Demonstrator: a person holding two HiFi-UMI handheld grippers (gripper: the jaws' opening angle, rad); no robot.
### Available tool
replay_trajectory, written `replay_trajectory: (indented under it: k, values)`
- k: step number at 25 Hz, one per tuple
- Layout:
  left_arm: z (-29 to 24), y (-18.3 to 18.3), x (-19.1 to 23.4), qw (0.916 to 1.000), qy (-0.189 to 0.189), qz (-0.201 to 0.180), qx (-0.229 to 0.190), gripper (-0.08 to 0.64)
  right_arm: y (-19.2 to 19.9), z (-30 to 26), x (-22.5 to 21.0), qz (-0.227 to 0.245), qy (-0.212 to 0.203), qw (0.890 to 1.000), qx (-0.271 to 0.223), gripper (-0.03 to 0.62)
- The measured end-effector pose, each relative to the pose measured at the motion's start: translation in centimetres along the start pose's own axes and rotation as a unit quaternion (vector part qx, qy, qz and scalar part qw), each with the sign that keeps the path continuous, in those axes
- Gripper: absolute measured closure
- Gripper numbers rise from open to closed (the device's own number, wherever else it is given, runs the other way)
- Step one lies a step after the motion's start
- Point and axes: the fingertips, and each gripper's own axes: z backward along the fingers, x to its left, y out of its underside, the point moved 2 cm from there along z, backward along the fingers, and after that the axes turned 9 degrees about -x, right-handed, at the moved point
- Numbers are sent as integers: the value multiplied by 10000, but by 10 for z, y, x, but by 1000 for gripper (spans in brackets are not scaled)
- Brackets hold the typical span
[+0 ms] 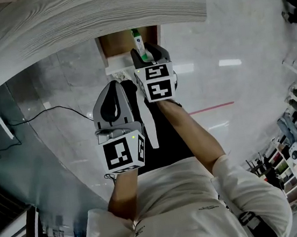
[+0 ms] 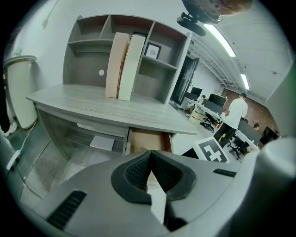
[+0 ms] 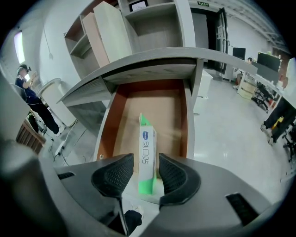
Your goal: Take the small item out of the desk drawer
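Observation:
The desk drawer is pulled out under the grey desk top. A slim white and green box lies lengthwise in it. In the right gripper view the box runs between the two pads of my right gripper, its near end at the drawer's front edge. A thin gap shows on each side, so the jaws stand wide and do not press on it. My left gripper hangs nearer to me, in front of the drawer. Its pads meet at the tips with nothing between them.
A shelf unit with two upright binders stands on the desk. A black cable trails over the glossy floor at the left. People and office chairs are far off at the right.

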Motion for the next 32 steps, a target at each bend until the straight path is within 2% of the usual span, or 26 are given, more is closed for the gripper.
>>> replay_trajectory:
  k: [8, 18, 32]
  values:
    - [0, 1, 3, 10000, -15, 38, -5, 545, -2, -2, -1, 68, 113, 9999, 4, 469]
    - [9, -7, 3, 9999, -93, 44, -137, 545, -14, 18, -5, 184, 105, 9995, -222, 472]
    - [55, -37, -21, 9987, -35, -245, -454, 545, -46, 98, 12, 380, -165, 9961, -782, 472]
